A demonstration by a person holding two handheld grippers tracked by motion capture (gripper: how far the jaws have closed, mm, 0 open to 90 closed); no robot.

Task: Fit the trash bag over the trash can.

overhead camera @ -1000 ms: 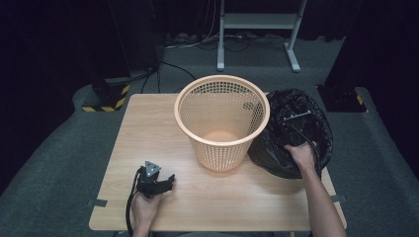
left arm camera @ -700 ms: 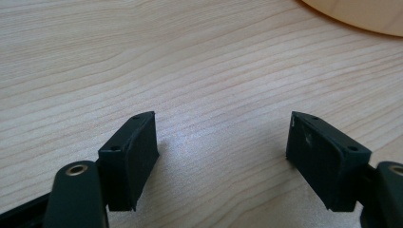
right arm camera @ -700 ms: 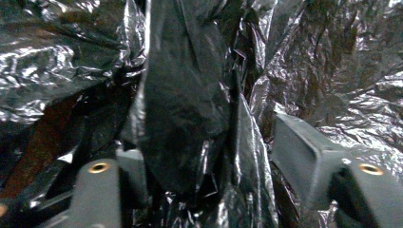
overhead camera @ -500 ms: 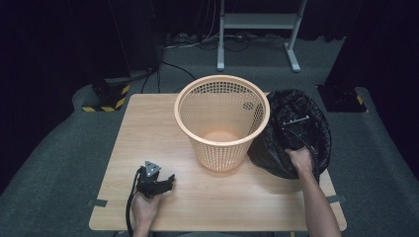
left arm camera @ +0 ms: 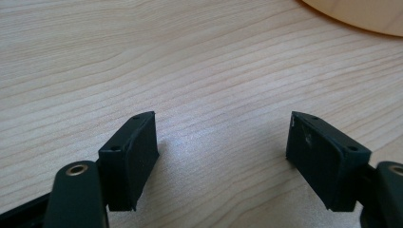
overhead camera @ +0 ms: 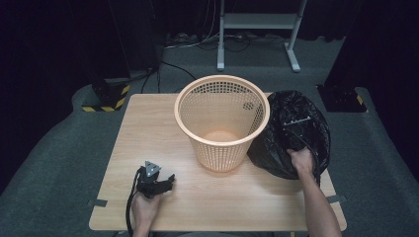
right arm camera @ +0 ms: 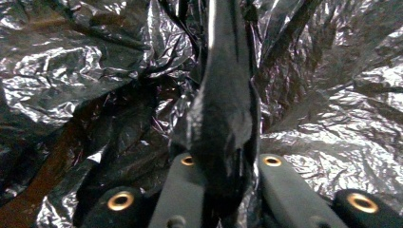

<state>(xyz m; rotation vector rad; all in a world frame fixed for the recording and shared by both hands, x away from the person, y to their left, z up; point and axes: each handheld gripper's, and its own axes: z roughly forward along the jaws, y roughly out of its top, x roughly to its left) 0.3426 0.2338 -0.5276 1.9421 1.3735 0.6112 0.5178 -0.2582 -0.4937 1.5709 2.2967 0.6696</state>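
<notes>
The right gripper (right arm camera: 223,156) is clamped on a pinched fold of the black plastic bag (overhead camera: 291,133), its jaws having just closed with film between them. The bag lies crumpled on the table (overhead camera: 148,128), touching the orange mesh basket (overhead camera: 222,121) on its right. The left gripper (left arm camera: 223,156) rests low over bare wood near the front edge, jaws wide apart and empty. Judged sound practice: lift slowly to confirm the fold holds, find the bag's mouth, and bring the left gripper across to spread it before approaching the basket rim.

no readable text, labels, brands or numbers anywhere
</notes>
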